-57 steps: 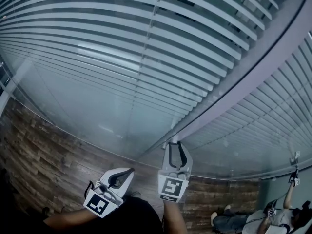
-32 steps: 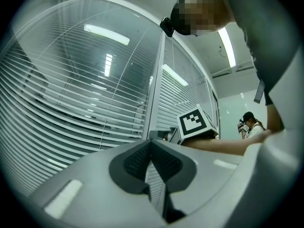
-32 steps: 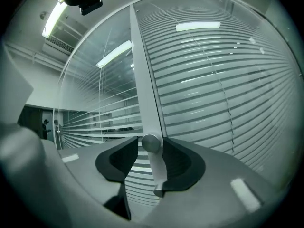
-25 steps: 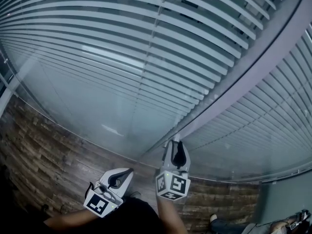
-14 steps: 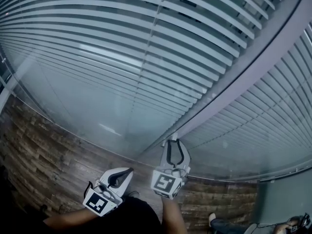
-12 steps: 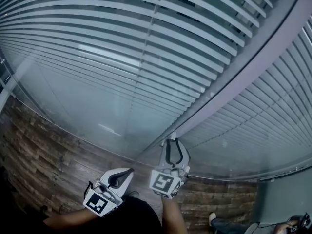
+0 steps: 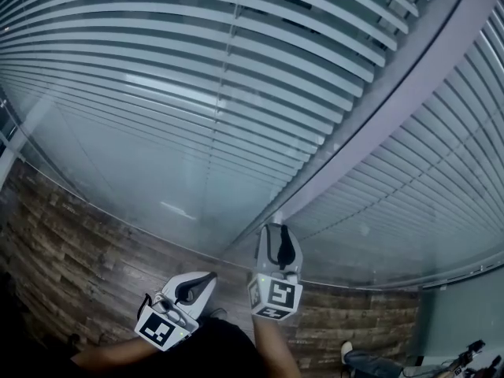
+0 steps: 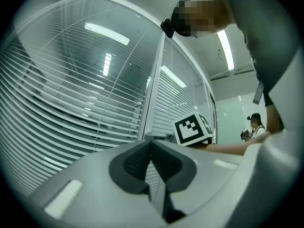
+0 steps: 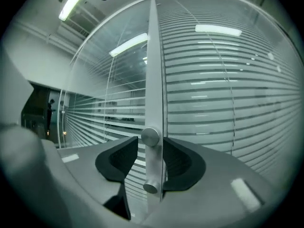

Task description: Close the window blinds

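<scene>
Right hand-held gripper (image 9: 151,159) jaws just opened, two knobs (image 9: 150,137) (image 9: 150,187) between, two blinds (image 7: 197,93) (image 7: 441,187)

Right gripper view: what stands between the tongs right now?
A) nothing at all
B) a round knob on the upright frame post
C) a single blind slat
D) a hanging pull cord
B: the upper round knob on the upright frame post sits between the pads of the right tongs, whose jaws have just been opening and stand slightly clear of it.
</scene>
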Demonstrator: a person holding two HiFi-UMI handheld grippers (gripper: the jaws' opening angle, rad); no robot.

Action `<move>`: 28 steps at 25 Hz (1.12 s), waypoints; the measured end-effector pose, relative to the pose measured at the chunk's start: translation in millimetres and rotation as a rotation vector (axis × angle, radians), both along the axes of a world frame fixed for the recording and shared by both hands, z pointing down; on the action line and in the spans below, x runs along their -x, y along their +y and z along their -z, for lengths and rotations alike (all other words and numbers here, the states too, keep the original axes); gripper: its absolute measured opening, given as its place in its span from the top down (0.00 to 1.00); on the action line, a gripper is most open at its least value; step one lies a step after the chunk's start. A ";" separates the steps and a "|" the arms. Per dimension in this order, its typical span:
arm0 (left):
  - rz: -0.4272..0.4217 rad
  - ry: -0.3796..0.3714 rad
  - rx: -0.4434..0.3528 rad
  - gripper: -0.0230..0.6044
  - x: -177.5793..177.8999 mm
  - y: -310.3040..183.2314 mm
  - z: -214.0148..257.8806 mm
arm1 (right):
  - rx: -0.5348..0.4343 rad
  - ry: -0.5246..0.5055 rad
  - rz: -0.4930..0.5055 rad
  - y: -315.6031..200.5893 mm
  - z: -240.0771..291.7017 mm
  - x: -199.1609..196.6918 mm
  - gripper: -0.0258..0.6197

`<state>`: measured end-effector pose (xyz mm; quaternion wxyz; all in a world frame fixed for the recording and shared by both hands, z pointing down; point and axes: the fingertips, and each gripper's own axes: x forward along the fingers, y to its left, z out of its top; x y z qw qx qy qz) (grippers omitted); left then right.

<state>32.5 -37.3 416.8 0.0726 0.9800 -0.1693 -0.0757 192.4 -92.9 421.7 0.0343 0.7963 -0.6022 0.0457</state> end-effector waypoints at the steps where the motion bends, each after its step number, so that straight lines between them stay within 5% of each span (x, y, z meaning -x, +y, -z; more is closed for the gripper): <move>1: 0.001 -0.004 0.000 0.97 -0.2 -0.2 -1.0 | -0.020 -0.024 0.004 -0.7 -0.7 -0.1 0.70; 10: 0.019 -0.061 0.051 0.97 1.4 -6.0 -18.4 | -0.134 -0.219 -0.036 -3.3 2.4 -6.7 0.75; 13: 0.027 -0.065 0.048 0.97 3.2 -7.5 -22.5 | -0.122 -0.193 -0.026 -5.2 -2.0 -6.3 0.75; 20: 0.031 -0.063 0.057 0.97 2.2 -9.2 -37.6 | 0.030 0.142 0.014 -8.3 -17.2 -2.5 0.75; 25: 0.012 -0.023 0.049 0.97 -0.5 -5.9 -23.3 | 0.216 0.616 0.028 -9.6 -7.0 4.3 0.76; 28: -0.002 -0.005 0.050 0.97 -1.8 -3.5 -12.8 | 0.234 0.632 0.039 -8.7 0.9 6.0 0.76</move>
